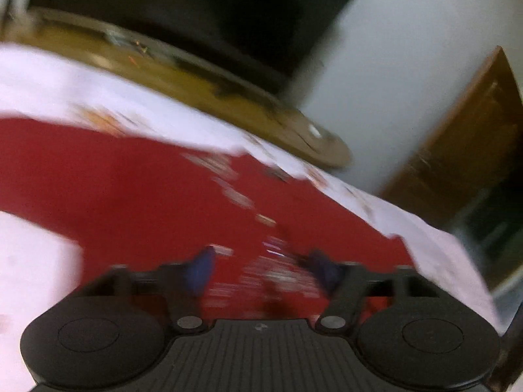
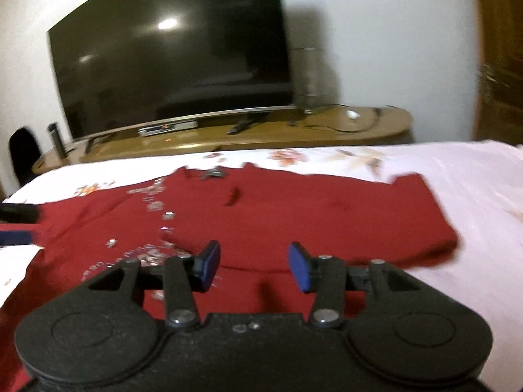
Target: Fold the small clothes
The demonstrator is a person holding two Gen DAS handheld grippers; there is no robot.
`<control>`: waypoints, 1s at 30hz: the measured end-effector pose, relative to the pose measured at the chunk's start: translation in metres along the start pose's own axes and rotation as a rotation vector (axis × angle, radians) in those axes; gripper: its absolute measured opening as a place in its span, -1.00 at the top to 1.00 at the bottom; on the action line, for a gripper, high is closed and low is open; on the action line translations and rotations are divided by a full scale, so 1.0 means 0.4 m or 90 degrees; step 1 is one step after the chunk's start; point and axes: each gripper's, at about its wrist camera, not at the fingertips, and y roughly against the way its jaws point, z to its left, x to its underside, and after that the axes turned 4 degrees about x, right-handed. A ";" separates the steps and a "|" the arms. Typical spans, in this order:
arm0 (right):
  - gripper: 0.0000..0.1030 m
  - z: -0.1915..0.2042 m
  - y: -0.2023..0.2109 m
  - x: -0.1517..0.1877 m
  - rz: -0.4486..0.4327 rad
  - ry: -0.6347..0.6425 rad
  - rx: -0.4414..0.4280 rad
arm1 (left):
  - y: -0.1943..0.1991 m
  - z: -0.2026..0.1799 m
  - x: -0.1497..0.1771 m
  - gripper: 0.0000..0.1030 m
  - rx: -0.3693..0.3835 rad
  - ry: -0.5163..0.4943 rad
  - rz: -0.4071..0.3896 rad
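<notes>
A dark red garment (image 2: pixel 261 215) with shiny sequin trim lies spread flat on a white floral sheet (image 2: pixel 441 176). My right gripper (image 2: pixel 255 266) hovers over its near edge, blue pads (image 2: pixel 209 266) apart, nothing pinched between them. In the blurred left wrist view the same red garment (image 1: pixel 130 189) fills the middle. My left gripper (image 1: pixel 261 268) is low over the sequined part, jaws apart with cloth showing between the pads (image 1: pixel 199 271). The left gripper's fingers (image 2: pixel 18 212) also poke in at the garment's left edge in the right wrist view.
Beyond the bed stands a long wooden TV stand (image 2: pixel 327 130) with a large dark television (image 2: pixel 170 52), a set-top box (image 2: pixel 166 128) and cables. A wooden door (image 1: pixel 457 137) is at the right. The white wall (image 2: pixel 392 49) lies behind.
</notes>
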 end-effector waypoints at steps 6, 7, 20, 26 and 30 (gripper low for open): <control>0.11 -0.094 0.058 0.035 -0.007 -0.037 0.043 | -0.207 -0.038 0.003 -0.17 0.046 0.089 0.083; 0.11 -0.107 0.064 0.042 -0.007 -0.043 0.049 | -0.230 -0.039 0.007 -0.17 0.039 0.102 0.092; 0.11 -0.194 0.072 0.080 0.007 -0.106 0.080 | -0.199 -0.028 -0.072 0.95 0.027 0.040 0.028; 0.10 -0.178 0.042 0.070 0.017 -0.109 0.064 | -0.071 0.063 -0.145 0.95 0.002 0.007 -0.003; 0.05 -0.165 0.005 0.057 0.025 -0.099 0.069 | -0.026 0.152 -0.153 0.95 -0.028 0.012 -0.004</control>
